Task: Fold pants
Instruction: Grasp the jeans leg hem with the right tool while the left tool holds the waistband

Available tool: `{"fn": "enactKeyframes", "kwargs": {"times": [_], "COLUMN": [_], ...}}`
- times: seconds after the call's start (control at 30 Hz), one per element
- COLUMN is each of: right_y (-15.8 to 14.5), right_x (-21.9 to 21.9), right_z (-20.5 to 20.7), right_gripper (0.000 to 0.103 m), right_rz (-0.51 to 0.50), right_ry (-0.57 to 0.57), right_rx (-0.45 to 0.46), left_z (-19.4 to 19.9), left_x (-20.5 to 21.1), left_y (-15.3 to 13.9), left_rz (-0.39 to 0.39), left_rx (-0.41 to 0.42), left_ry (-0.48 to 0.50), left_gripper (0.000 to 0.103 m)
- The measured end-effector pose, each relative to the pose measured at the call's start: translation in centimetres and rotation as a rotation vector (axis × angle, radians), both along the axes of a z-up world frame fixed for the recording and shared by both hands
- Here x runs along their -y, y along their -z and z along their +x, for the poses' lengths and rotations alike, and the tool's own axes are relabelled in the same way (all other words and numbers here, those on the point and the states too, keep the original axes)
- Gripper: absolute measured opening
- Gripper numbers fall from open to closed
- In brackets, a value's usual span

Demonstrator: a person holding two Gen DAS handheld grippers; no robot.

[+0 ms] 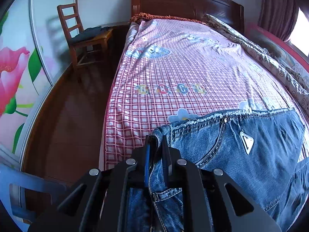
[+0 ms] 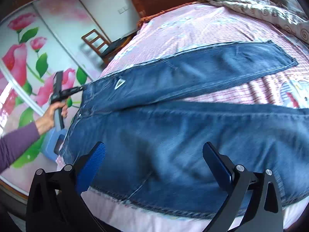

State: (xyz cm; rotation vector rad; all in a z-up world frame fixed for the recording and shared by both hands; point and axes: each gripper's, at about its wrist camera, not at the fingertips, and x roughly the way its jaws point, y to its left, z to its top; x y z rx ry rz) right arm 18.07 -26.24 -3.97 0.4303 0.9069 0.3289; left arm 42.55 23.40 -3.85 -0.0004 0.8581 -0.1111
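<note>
Blue jeans [image 2: 173, 127] lie spread on the bed with both legs running to the right, apart in a V. A silver triangle badge [image 1: 246, 141] sits on the back pocket. My left gripper [image 1: 156, 145] is shut on the waistband edge of the jeans [image 1: 241, 147] at the left side of the bed; it also shows in the right wrist view [image 2: 82, 88], held by a hand in a purple sleeve. My right gripper [image 2: 154, 150] is open and empty, just above the near leg's thigh.
The bed has a pink checked sheet [image 1: 173, 73], a dark wooden headboard [image 1: 185, 2] and a rolled quilt [image 1: 270, 58] along the far side. A wooden chair [image 1: 81, 36] stands on the dark floor left of the bed. A flowered wardrobe door [image 2: 29, 61] is behind.
</note>
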Motion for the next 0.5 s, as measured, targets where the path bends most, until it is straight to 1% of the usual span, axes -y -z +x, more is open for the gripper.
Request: {"fn": "enactKeyframes", "kwargs": {"times": [0.07, 0.13, 0.2, 0.23, 0.27, 0.3, 0.37, 0.4, 0.47, 0.5], "right_y": [-1.1, -2.2, -2.7, -2.6, -2.2, -1.7, 0.1, 0.7, 2.1, 2.7], "right_x": [5.5, 11.5, 17.1, 19.5, 21.7, 23.5, 26.7, 27.7, 28.8, 29.1], "right_z": [3.2, 7.1, 11.7, 14.0, 16.7, 19.0, 23.5, 24.9, 27.4, 28.4], "right_gripper": [0.1, 0.1, 0.1, 0.1, 0.1, 0.1, 0.1, 0.1, 0.095, 0.095], "right_rz": [0.013, 0.006, 0.034, 0.035, 0.041, 0.031, 0.009, -0.018, -0.037, -0.041], "right_ry": [0.064, 0.135, 0.161, 0.181, 0.178, 0.187, 0.224, 0.249, 0.25, 0.249], "right_rx": [-0.031, -0.033, -0.034, -0.052, -0.091, -0.119, -0.214, -0.232, -0.264, -0.27], "left_z": [-0.3, -0.4, -0.5, -0.5, -0.4, -0.4, -0.2, -0.2, 0.0, 0.2], "left_x": [0.7, 1.0, 0.9, 0.9, 0.9, 1.0, 1.2, 1.3, 1.6, 1.6], "left_y": [-0.1, 0.1, 0.2, 0.2, 0.2, 0.2, 0.2, 0.3, 0.4, 0.4], "left_rz": [0.031, 0.045, 0.044, 0.037, 0.035, 0.038, 0.046, 0.054, 0.059, 0.061], "left_rx": [0.002, -0.016, -0.025, -0.03, -0.036, -0.04, -0.053, -0.057, -0.069, -0.074], "left_ry": [-0.004, -0.023, -0.052, -0.064, -0.075, -0.085, -0.098, -0.105, -0.119, -0.127], "left_gripper": [0.01, 0.01, 0.01, 0.01, 0.01, 0.01, 0.01, 0.01, 0.01, 0.01]}}
